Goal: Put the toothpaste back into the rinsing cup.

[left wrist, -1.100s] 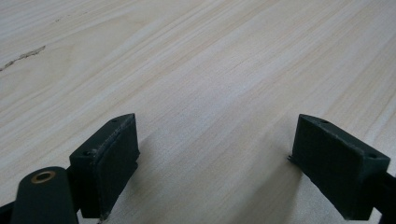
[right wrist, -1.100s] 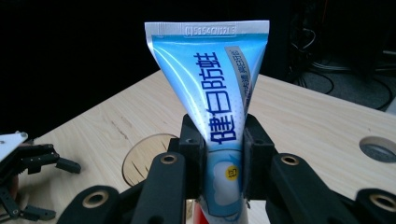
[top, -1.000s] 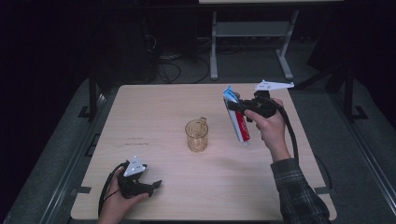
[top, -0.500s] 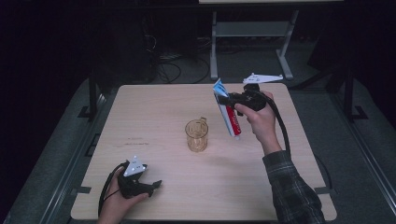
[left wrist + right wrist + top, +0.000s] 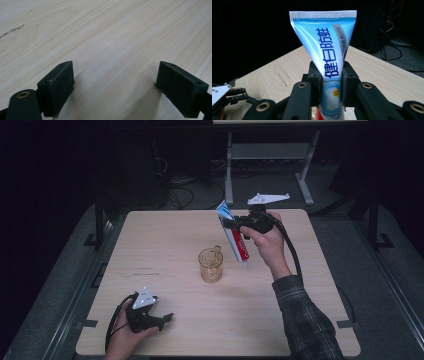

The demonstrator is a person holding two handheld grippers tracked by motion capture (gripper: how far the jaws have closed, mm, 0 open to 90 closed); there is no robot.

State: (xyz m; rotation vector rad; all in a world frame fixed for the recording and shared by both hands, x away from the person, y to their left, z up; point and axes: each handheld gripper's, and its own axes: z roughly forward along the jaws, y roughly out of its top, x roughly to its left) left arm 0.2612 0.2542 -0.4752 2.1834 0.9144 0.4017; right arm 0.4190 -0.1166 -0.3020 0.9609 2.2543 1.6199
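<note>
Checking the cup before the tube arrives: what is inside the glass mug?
The glass mug looks empty in the high view; through its amber wall only table shows. Its very bottom is too small to judge.

The high view is looking forward and down over the whole wooden table. Both gripper views are riding close behind their jaws, sharing that tabletop with it.
</note>
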